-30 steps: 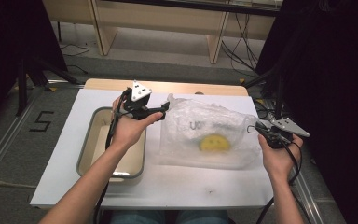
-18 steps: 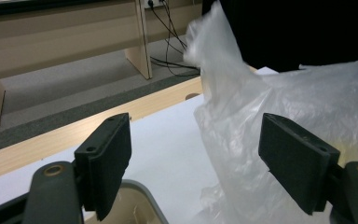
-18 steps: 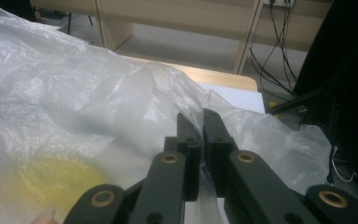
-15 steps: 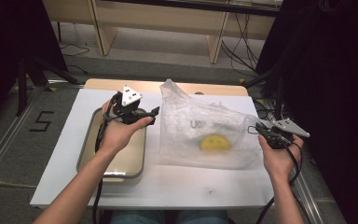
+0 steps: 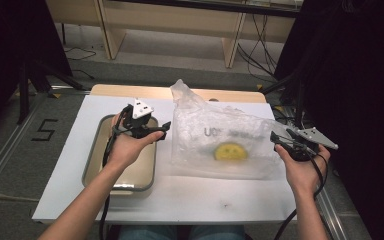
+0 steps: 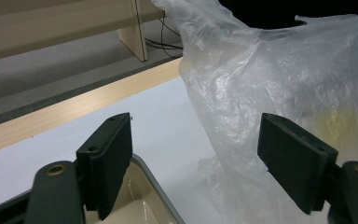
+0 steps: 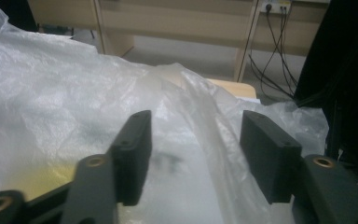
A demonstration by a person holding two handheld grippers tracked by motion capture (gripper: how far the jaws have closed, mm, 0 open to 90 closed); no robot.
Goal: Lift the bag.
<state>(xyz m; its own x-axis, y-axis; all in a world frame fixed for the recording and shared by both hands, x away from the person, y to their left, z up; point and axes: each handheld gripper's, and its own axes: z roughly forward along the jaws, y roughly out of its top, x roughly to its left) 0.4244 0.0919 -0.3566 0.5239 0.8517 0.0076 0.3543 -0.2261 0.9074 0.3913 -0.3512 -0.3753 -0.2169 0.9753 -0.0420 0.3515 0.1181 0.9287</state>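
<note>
While your right gripper [image 5: 280, 140] sits at the right edge of the high view with its jaws just sprung apart, nothing is clamped there: in the right gripper view a fold of the crinkled clear plastic bag [image 7: 74, 102] rises between the two black pads [image 7: 135, 156] but neither presses on it. So you've let go, and the bag [image 5: 220, 135] lies slack across the centre of the white table [image 5: 190, 195], its peak standing up toward the upper middle.

Over at centre-left, your left gripper [image 5: 162, 129] hangs released too, jaws wide, above the beige rounded rectangular tray [image 5: 92, 170]. In the left gripper view the bag's edge [image 6: 242, 93] fills the right half, just beyond the right pad, with the tray's corner [image 6: 161, 196] at the bottom.

To do this well, I'd go for the bag's near-left edge with the left jaws and pinch one layer only; thin film like this probably slips and bunches, so close on a fold, not a flat sheet. Keep the right hand low and ready to steady the far side.

Hard to read: the round yellow thing [image 5: 228, 151] inside the bag is blurred by the film, and the dark print above it is not legible. Where the bag's mouth lies I cannot tell.
</note>
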